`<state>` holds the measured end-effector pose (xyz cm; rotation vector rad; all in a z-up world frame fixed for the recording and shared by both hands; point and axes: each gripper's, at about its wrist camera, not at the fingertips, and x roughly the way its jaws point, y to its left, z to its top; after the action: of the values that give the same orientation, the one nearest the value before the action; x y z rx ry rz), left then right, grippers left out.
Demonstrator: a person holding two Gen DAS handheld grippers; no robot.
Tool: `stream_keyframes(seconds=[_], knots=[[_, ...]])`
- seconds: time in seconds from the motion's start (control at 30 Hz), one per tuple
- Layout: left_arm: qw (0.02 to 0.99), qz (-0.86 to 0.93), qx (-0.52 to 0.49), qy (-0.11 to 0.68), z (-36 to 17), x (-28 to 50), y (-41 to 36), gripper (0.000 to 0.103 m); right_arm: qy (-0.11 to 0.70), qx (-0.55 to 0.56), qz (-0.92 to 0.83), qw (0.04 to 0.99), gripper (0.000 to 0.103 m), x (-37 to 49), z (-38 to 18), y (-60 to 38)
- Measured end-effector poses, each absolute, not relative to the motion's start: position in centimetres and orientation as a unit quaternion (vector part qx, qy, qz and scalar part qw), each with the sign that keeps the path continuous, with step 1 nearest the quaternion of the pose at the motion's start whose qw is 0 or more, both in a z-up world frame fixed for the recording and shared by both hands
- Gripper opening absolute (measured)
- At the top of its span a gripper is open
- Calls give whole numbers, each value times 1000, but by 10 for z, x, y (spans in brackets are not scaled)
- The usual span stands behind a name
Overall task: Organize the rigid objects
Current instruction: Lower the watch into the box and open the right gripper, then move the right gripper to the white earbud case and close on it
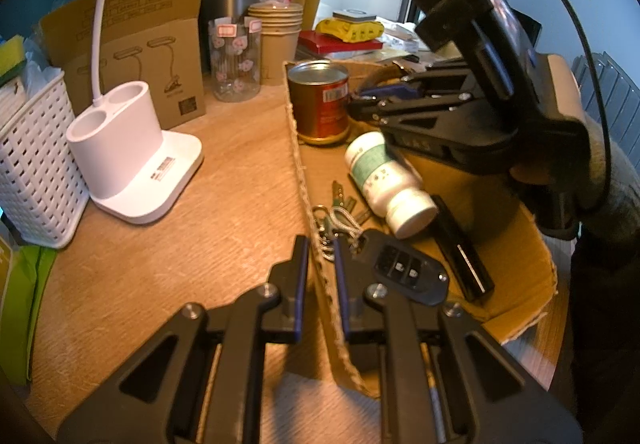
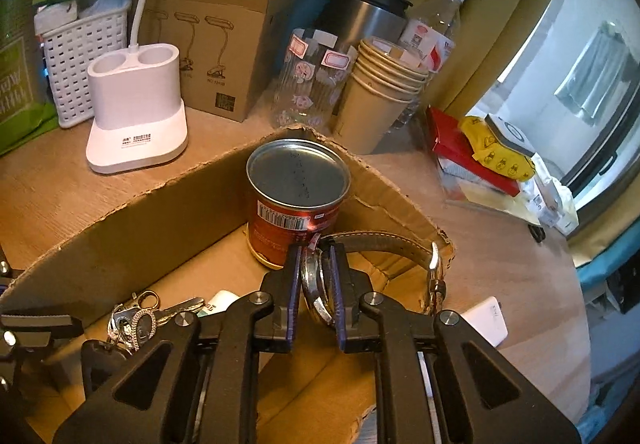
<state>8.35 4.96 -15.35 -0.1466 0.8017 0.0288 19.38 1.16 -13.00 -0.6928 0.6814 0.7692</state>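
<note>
Few words here can be read. The brown lamp box (image 2: pixel 208 32) has "NO.15108" in small print under a lamp drawing, near the middle left of the right wrist view. The red can (image 2: pixel 294 208) has a barcode, its numbers too small to read. The green bag (image 2: pixel 16 84) at the far left has big white letters, partly cut off.
</note>
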Motion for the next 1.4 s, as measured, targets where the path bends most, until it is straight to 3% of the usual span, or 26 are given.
stream_keyframes(seconds=[0.17,0.27,0.93,1.0,1.4], knots=[[918,14,-72,390,-153,84,50,14,322,-315,361,817,28,195,-127,10],[918,14,-73,391,-154,85,50,14,322,-310,361,819,32,195,-125,8],[918,14,-72,391,-154,85,51,14,296,-278,350,844,47,182,-104,-13],[918,14,-72,391,-154,85,50,14,290,-282,340,849,53,181,-102,-16],[918,15,-70,390,-154,84,50,14,280,-250,320,870,56,184,-86,-41]])
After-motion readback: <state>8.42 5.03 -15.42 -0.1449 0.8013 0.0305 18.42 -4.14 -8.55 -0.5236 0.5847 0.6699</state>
